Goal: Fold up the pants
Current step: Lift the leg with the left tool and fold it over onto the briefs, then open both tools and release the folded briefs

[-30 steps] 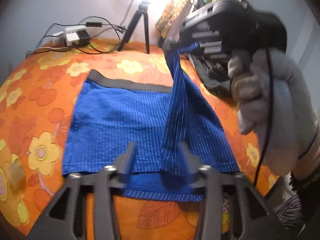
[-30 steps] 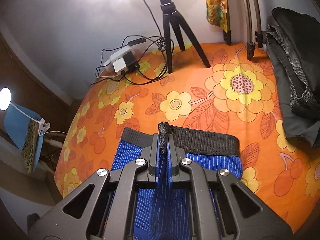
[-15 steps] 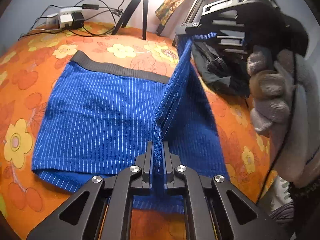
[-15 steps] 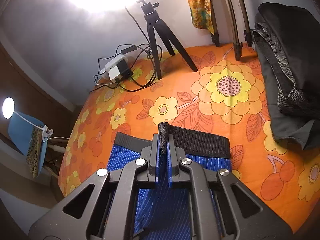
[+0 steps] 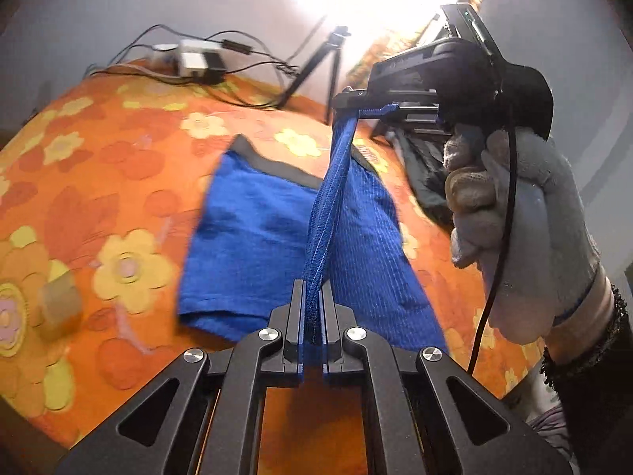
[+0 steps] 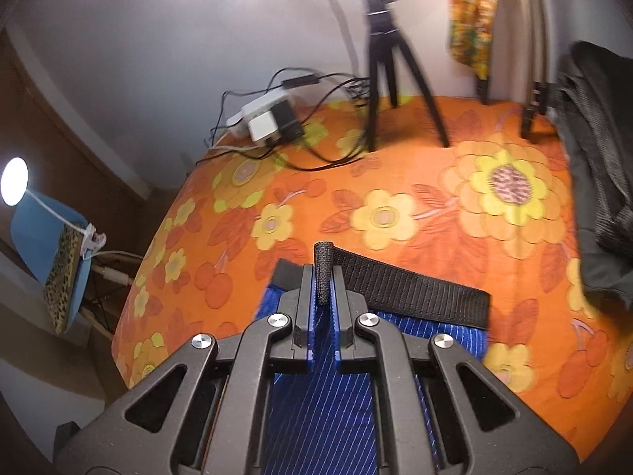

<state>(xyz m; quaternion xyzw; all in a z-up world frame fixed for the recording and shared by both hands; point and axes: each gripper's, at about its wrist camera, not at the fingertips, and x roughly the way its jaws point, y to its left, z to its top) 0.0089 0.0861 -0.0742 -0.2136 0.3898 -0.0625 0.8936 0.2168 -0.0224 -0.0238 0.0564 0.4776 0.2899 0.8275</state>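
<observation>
Blue pinstriped pants (image 5: 261,233) with a black waistband (image 6: 411,295) lie on an orange flowered cloth (image 5: 118,198). Their right edge is lifted into a taut ridge between both grippers. My left gripper (image 5: 312,312) is shut on the hem end of that ridge, low in the left wrist view. My right gripper (image 6: 324,281) is shut on the waistband corner, which pokes up between its pads. In the left wrist view the right gripper (image 5: 364,111) hangs above the cloth, held by a gloved hand (image 5: 514,229).
A black tripod (image 6: 383,59) and a white power strip with cables (image 6: 269,118) stand at the far edge. Dark folded clothes (image 6: 593,150) lie at the right. A small tan block (image 5: 59,304) rests on the cloth at the left. A blue lamp (image 6: 43,233) is beyond the left edge.
The left gripper went from open around the hem to shut on it. Both grippers then rose slightly and shifted, drawing the lifted edge into a tight ridge over the flat pants.
</observation>
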